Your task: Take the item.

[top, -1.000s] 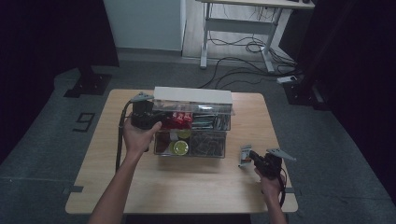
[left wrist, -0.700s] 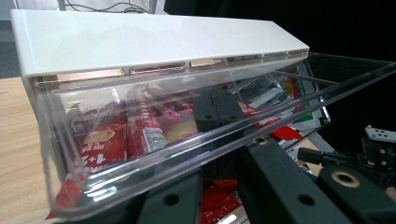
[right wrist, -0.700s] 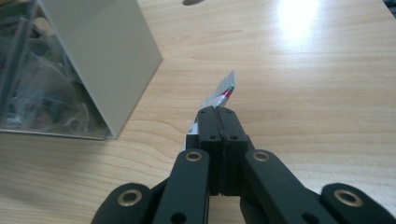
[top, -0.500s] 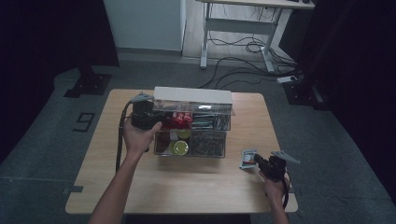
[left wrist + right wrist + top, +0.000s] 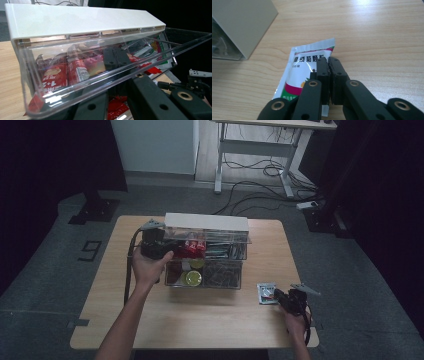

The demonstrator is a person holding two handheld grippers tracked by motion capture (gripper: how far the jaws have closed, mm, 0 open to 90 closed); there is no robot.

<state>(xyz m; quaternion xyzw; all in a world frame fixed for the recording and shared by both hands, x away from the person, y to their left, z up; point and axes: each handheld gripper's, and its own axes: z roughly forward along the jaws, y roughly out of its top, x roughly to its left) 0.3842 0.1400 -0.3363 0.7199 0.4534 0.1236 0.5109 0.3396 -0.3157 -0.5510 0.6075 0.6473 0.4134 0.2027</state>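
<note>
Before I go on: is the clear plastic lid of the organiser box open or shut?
Open: the clear plastic lid is lifted, pinched by the left gripper.

Dim room, grey floor [image 5: 60, 255], white desk [image 5: 260, 150] behind.

Organizer box at mid-table, sachet to its lower right

In the high view, the clear organizer box [image 5: 205, 257] sits at the centre of the table [image 5: 115, 315], packets in its upper tray and round tins in the lower one. The left gripper [image 5: 172, 246] is at the box's left end. The sachet [image 5: 266, 293] lies flat toward the lower right, with the right gripper [image 5: 278, 295] just right of it.
</note>
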